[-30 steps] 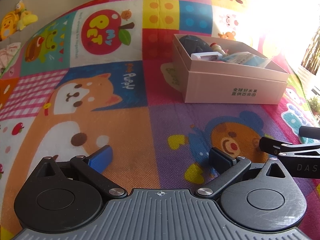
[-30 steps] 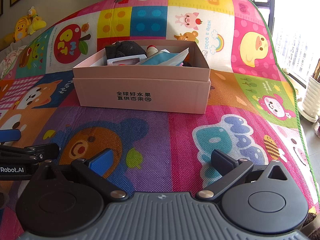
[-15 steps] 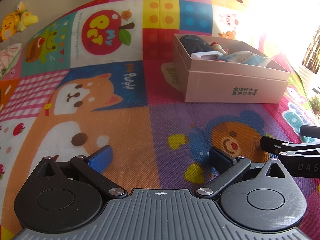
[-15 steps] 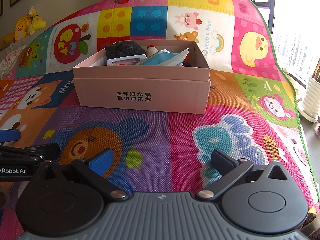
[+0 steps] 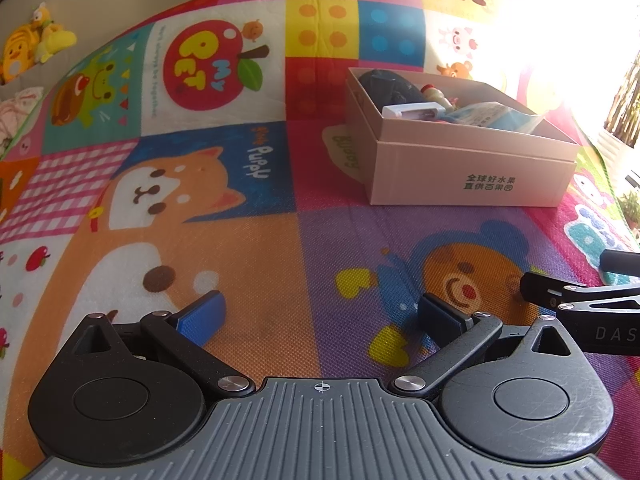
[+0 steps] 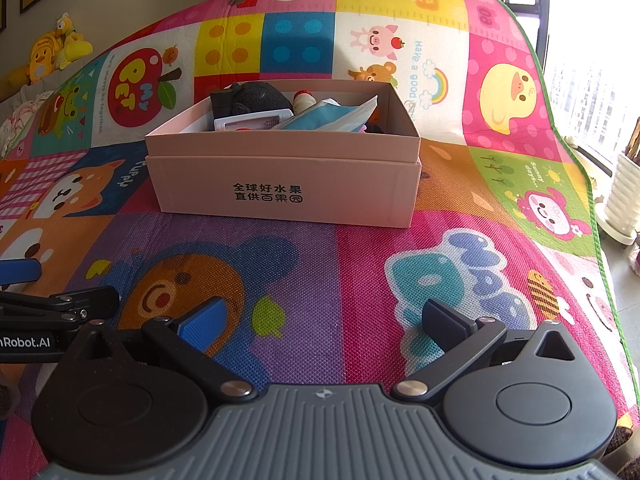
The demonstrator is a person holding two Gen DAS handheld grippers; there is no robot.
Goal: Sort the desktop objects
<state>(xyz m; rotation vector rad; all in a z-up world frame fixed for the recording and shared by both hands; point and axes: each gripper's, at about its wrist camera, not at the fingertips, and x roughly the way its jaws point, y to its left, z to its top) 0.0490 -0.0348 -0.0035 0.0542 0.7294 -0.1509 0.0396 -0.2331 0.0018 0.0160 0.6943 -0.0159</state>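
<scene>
A pink cardboard box (image 6: pixel 280 184) stands on the cartoon play mat, also in the left wrist view (image 5: pixel 468 172). It holds a dark fabric item (image 6: pixel 256 98), a white flat device (image 6: pixel 252 120), a small bottle (image 6: pixel 302 98) and a blue-white packet (image 6: pixel 332 118). My left gripper (image 5: pixel 320 312) is open and empty, low over the mat, near and left of the box. My right gripper (image 6: pixel 320 318) is open and empty, in front of the box. Each gripper shows at the edge of the other's view.
The colourful mat (image 5: pixel 200 216) covers the surface. Plush toys (image 6: pixel 52 48) sit at the far left by the wall. The mat's right edge (image 6: pixel 592 208) drops to the floor, where a white ribbed pot (image 6: pixel 624 196) stands by a bright window.
</scene>
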